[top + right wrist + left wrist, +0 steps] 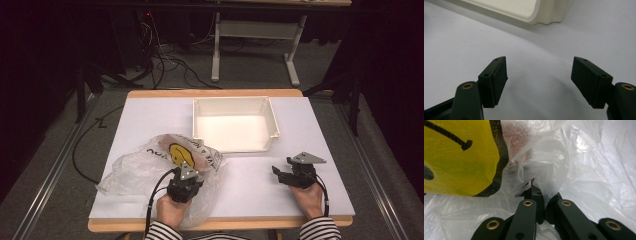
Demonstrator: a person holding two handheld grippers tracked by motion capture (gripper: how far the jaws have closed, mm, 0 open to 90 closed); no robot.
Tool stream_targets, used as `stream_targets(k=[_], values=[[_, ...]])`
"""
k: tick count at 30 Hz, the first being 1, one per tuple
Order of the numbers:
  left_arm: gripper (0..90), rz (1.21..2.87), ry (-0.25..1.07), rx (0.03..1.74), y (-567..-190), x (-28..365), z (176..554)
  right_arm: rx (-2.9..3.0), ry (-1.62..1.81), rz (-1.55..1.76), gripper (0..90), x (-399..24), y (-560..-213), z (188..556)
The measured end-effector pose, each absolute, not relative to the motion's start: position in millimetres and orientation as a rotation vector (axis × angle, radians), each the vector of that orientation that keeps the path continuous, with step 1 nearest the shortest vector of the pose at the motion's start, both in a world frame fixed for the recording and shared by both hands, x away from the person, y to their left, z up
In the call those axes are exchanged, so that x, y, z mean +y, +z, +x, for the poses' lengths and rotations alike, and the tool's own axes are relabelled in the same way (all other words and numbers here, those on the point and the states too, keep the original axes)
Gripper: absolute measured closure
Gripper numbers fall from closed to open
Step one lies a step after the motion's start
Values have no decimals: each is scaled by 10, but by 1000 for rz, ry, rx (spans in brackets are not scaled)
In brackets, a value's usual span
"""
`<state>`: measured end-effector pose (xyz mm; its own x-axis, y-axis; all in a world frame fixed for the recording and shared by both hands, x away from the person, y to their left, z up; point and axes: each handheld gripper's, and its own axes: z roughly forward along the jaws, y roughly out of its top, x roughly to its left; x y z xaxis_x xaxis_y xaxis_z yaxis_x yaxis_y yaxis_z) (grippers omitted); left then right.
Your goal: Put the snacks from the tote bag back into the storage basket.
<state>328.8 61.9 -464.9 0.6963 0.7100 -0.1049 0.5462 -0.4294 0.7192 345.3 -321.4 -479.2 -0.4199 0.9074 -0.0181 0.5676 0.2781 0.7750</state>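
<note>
A crumpled, translucent plastic bag (150,170) lies on the near left part of the white table (260,185), printed with a yellow smiley face (181,155) edged in black and a line of dark lettering; a reddish-brown content shows dimly through the film near the print. The bag's far right end lies just beside the near left corner of a shallow cream tray (272,120), which sits toward the far centre of the table. In the high view the left gripper (184,186) rests on the near part of the bag, held by a hand (170,210) in a striped sleeve, while the right gripper (295,176) sits well apart on bare table near the right edge. The left gripper view adds what the high view cannot resolve: the left gripper (533,187) has its jaws pressed together on a gathered fold of the clear film, which bunches and wrinkles around the tips, with the yellow print filling the upper left and a pinkish patch visible behind the plastic. The right gripper view shows the right gripper (539,82) with its jaws spread wide and nothing between them, over plain white surface, with a rounded corner of the tray (541,17) beyond. No lettering can be read in either gripper view.
</note>
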Motion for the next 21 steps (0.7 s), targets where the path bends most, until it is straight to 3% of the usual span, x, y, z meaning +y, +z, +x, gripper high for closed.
stream_targets(k=[21], values=[[893, 2149, 270, 875, -4644, 260, 3231, 2160, 1062, 1280, 251, -2979, -4688, 3275]])
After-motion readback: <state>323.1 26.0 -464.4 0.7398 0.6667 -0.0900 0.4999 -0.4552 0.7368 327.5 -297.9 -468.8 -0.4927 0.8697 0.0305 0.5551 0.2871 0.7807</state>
